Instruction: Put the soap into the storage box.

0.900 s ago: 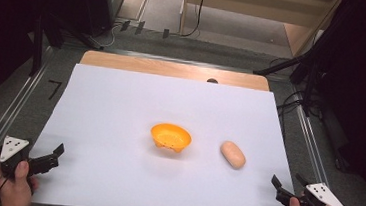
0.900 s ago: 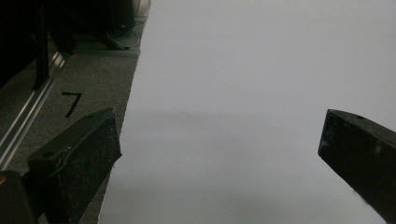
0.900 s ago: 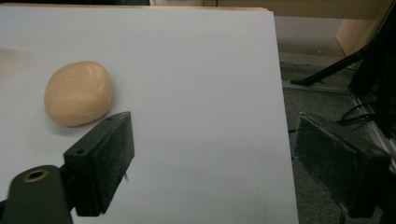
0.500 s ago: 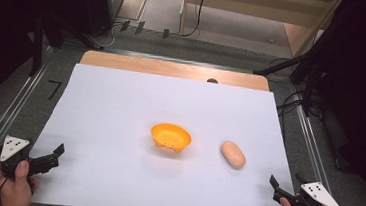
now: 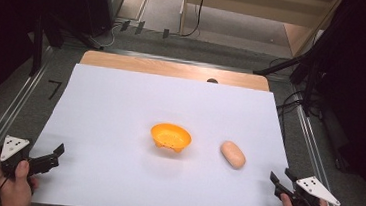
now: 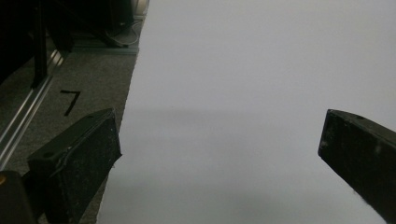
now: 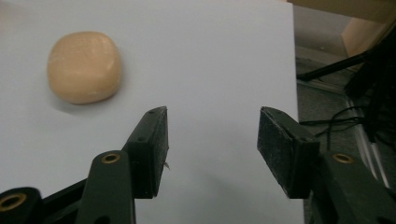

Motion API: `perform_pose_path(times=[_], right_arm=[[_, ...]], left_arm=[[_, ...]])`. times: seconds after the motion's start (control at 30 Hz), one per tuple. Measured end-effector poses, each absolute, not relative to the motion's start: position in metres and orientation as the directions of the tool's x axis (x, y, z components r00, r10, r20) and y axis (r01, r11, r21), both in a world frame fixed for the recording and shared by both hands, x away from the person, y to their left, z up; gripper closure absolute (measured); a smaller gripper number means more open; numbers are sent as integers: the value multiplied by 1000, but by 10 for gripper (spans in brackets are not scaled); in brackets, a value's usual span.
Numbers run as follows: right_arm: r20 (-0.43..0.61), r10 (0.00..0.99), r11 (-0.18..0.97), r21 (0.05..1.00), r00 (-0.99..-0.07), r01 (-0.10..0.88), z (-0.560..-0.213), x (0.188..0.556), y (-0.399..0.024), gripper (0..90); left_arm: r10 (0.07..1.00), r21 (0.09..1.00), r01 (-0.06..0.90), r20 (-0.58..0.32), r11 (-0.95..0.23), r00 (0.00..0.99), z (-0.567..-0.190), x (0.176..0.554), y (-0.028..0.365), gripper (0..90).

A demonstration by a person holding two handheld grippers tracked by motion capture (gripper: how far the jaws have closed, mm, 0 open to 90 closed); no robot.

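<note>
The bread roll lies on the white sheet covering the desk, its long axis running from near-right to far-left, just right of the empty orange bowl. It sits ahead and left of the right gripper, whose jaws stand apart on nothing. The left gripper rests at the sheet's near-left edge, jaws wide apart.

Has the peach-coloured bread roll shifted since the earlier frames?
No. The peach-coloured bread roll lies at the same spot on the white sheet, just right of the orange bowl, apart from it.
</note>
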State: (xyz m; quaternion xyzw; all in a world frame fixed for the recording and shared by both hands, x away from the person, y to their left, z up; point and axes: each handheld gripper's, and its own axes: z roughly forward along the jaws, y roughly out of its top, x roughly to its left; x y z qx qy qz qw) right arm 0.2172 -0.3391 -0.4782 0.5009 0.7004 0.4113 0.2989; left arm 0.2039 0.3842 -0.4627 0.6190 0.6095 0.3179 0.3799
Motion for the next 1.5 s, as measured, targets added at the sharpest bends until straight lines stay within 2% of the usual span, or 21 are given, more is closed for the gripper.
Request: perform_pose_path(times=[0.07, 0.1, 0.2, 0.23, 0.33, 0.5, 0.73, 1.23, 1.5], right_arm=[[-31, 946, 185, 870, -323, 458, -474, 219, -336, 459], [-37, 940, 211, 845, -340, 492, -470, 220, -335, 484], [-63, 931, 246, 836, -360, 491, -464, 222, -331, 477], [-34, 926, 244, 814, -376, 527, -460, 225, -329, 426], [-38, 933, 253, 777, -358, 577, -458, 230, -324, 359], [-39, 915, 303, 725, -402, 618, -452, 239, -312, 344], [-23, 913, 317, 669, -407, 673, -444, 258, -298, 238], [-9, 906, 358, 546, -423, 757, -436, 286, -277, 182], [5, 903, 366, 519, -430, 773, -435, 295, -269, 163]], left_arm=[[996, 859, 512, -68, 31, 55, -463, 204, 384, 0], [996, 859, 512, -67, 29, 55, -463, 204, 384, 0], [996, 859, 511, -68, 30, 56, -463, 204, 384, 0], [996, 859, 511, -68, 30, 56, -463, 203, 384, 0], [996, 859, 511, -68, 30, 56, -463, 204, 384, 0], [996, 860, 509, -67, 28, 59, -463, 203, 384, 0], [996, 859, 511, -69, 30, 58, -463, 203, 385, 0], [996, 859, 511, -71, 30, 62, -463, 203, 385, 0], [996, 859, 511, -68, 28, 61, -462, 203, 385, 0]])
